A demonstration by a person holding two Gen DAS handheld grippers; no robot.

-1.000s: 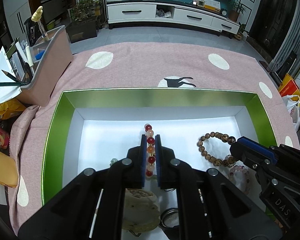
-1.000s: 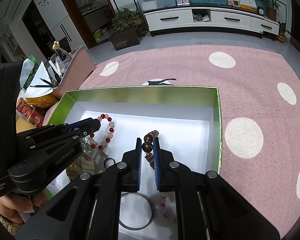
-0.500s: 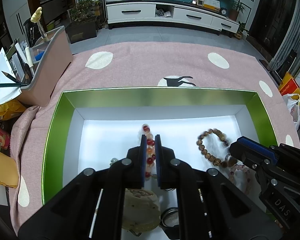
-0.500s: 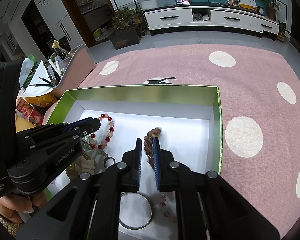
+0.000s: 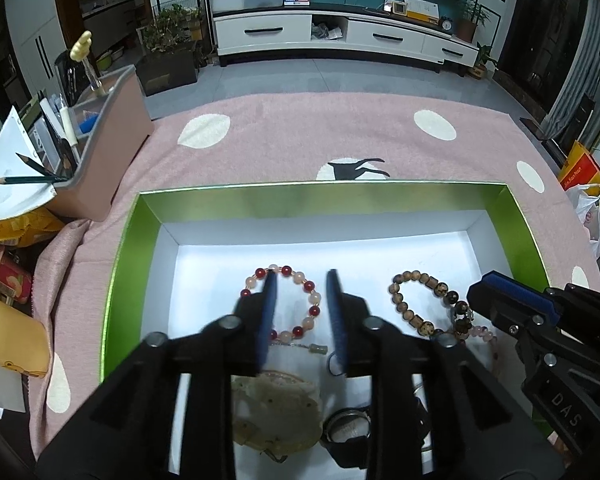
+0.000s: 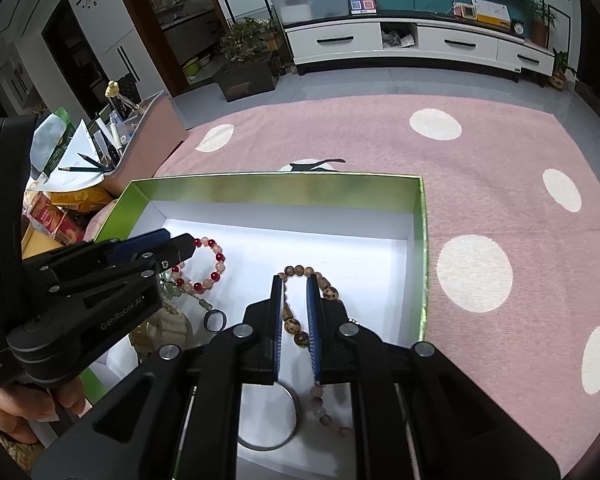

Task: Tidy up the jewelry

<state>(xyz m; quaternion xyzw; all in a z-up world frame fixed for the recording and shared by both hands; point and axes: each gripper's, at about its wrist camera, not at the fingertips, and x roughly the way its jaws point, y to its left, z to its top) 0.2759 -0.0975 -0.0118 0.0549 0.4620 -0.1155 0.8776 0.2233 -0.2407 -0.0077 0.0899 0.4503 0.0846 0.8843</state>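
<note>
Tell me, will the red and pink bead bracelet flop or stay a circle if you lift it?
The red and pink bead bracelet would probably flop: it looks like separate round beads on a string, so it should sag into a long loop. The beads look smooth and glossy, so it may slip from the left gripper, whose jaws are opening around it. Lying on the white box floor, it seems unlikely to roll.

One green box point(image 5: 128, 256) holds three bead bracelets: red-and-peach point(image 5: 312, 300) at 12 o'clock, brown wooden point(image 5: 416, 304) at 2, pale pink point(image 6: 324, 408) at 4. One metal bangle point(image 6: 268, 420) lies at 6.
</note>
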